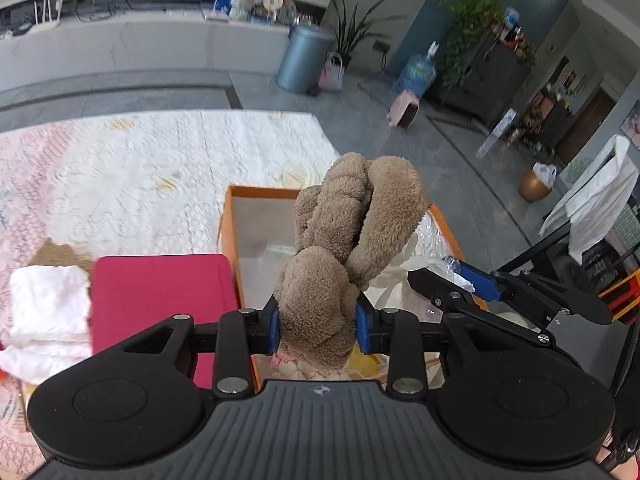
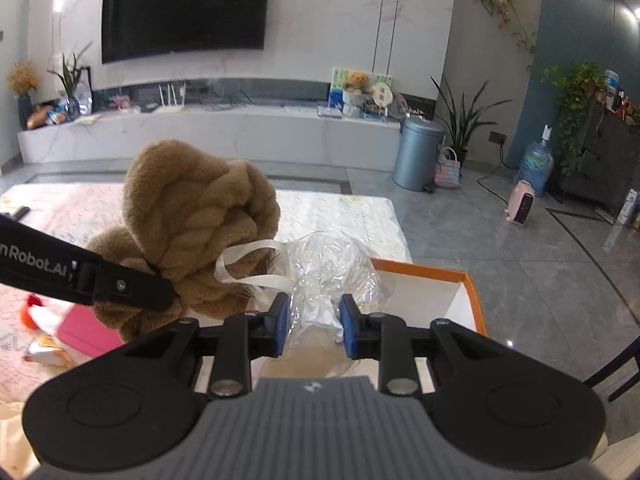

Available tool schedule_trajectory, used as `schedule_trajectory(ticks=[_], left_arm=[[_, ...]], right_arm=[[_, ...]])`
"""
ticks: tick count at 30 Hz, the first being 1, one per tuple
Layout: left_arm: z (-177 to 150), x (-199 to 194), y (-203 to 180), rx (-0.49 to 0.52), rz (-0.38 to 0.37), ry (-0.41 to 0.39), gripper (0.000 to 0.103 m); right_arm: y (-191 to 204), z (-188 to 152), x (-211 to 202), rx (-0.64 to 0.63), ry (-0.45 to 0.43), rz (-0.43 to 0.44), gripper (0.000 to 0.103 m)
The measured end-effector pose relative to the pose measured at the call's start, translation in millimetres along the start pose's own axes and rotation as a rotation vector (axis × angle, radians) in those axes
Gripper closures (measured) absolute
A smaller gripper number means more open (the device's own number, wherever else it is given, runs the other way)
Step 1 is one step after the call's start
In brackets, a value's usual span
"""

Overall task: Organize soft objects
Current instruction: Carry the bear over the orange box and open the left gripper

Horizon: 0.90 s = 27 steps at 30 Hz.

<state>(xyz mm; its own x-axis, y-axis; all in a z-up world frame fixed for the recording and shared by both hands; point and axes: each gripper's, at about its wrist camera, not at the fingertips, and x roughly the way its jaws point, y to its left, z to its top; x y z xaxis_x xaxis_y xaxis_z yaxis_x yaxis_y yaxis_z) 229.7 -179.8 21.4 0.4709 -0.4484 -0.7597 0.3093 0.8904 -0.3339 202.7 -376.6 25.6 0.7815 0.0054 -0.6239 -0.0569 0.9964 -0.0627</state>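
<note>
Softly: fuzzy knotted plush (image 1: 340, 256), crinkly clear bag (image 2: 332, 268).

Each camera is sitting on its own gripper, looking forward and downward along the two fingers from very close. The left wrist view is facing the orange box (image 1: 230, 216) and the pale rug (image 1: 160, 160) beyond, with the grey bin (image 1: 304, 58) far off at the top. The right wrist view is aiming a little higher, taking in the television (image 2: 184, 8). Both are sharing the brown plush toy (image 1: 340, 248), the box, rug and bin, and each is catching the other gripper at its edge.
</note>
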Motion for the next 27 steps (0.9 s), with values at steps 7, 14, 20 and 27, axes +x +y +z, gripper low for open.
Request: schedule_trajectory(ticks=[7,14,20,27], left_arm=[[13,43,-5,0.021,0.040,0.091,0.064],[23,77,-11,0.043,0.083,0.164,0.064],[25,98,-8,0.036,0.090,0.217,0.062],[22,102,-9,0.056,0.124,0.225,0.058]], right_arm=[[-18,-1,47,-0.038,0.060,-0.005,0.077],[-33,-2,90,-0.051,0.139,0.021,0.077],[-40,-6,115,-0.051,0.195,0.022,0.076],[-38,-10,125,-0.036,0.224,0.039,0.069]])
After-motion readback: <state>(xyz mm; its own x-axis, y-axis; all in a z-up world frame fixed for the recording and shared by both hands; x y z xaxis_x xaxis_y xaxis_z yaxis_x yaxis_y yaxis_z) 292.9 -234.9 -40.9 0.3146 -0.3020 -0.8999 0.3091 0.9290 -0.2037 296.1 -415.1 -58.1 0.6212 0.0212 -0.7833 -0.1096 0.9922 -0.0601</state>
